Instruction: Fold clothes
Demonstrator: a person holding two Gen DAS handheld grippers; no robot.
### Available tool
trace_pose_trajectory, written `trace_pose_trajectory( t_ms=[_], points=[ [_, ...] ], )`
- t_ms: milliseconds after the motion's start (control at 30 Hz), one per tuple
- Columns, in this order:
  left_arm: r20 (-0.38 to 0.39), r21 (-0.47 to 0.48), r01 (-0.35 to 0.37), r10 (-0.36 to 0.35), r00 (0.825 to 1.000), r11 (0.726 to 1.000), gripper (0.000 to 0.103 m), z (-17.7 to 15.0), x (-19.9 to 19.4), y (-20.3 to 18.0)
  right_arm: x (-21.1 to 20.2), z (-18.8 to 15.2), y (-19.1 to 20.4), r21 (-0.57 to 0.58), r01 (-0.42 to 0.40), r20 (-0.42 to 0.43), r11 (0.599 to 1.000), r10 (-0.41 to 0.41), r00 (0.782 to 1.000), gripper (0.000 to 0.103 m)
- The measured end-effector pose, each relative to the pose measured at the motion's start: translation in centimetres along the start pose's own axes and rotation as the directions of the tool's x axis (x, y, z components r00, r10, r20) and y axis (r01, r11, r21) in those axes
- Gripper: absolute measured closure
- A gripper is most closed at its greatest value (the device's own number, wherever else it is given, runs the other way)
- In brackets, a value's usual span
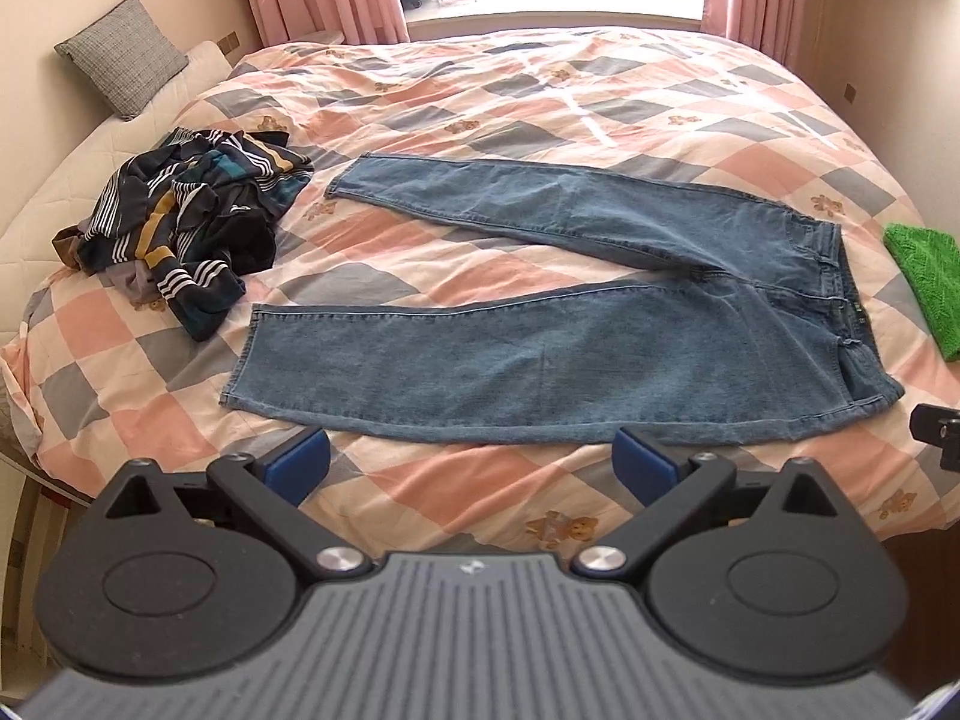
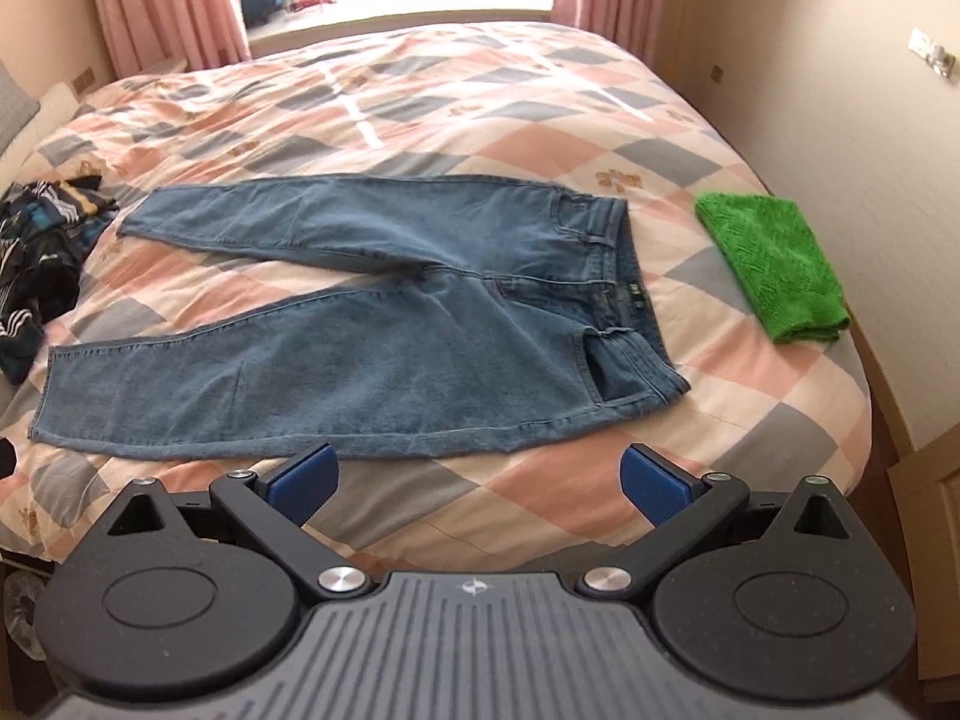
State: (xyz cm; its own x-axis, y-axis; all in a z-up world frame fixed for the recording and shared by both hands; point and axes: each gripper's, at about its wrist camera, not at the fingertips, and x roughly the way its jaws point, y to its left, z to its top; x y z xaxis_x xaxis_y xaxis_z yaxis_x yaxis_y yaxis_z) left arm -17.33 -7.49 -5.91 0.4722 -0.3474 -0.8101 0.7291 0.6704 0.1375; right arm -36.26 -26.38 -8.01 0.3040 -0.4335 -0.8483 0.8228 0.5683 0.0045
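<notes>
A pair of blue jeans point(image 1: 540, 354) lies flat on the bed, legs spread to the left, waistband to the right; the right wrist view shows the same jeans point(image 2: 360, 348). My left gripper point(image 1: 471, 465) hovers just in front of the near leg's lower edge, open, nothing between its blue pads. My right gripper point(image 2: 477, 480) is open too, in front of the near leg by the hip, holding nothing. A folded green garment point(image 2: 774, 264) rests right of the waistband, also seen as a green patch point(image 1: 927, 276) at the left view's edge.
A crumpled pile of dark striped clothes point(image 1: 186, 222) lies left of the leg hems. The checked quilt point(image 1: 540, 96) covers the bed. A grey pillow point(image 1: 123, 57) sits far left. Pink curtains point(image 2: 168, 0) flank the window; a wall point(image 2: 840, 90) runs close on the right.
</notes>
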Motion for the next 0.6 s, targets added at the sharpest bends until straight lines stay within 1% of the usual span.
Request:
trace_pose_trajectory(
  t_ms=[167,500,600],
  points=[
    [-0.001,0.02,0.014,-0.014,1.0,1.0,0.003,1.4,1.2,1.9,0.5,0.9,2.1,0.012,0.015,-0.012,1.0,-0.015,1.0,0.0],
    [0.016,0.082,0.04,-0.042,0.999,0.996,0.002,5.3,4.5,5.4,1.5,3.8,6.0,0.07,0.059,0.008,0.996,-0.06,0.998,0.0],
    [0.017,0.096,0.047,-0.049,0.999,0.994,0.001,6.0,5.7,6.5,2.2,4.4,7.2,0.083,0.074,0.007,0.994,-0.075,0.997,0.0]
  ],
)
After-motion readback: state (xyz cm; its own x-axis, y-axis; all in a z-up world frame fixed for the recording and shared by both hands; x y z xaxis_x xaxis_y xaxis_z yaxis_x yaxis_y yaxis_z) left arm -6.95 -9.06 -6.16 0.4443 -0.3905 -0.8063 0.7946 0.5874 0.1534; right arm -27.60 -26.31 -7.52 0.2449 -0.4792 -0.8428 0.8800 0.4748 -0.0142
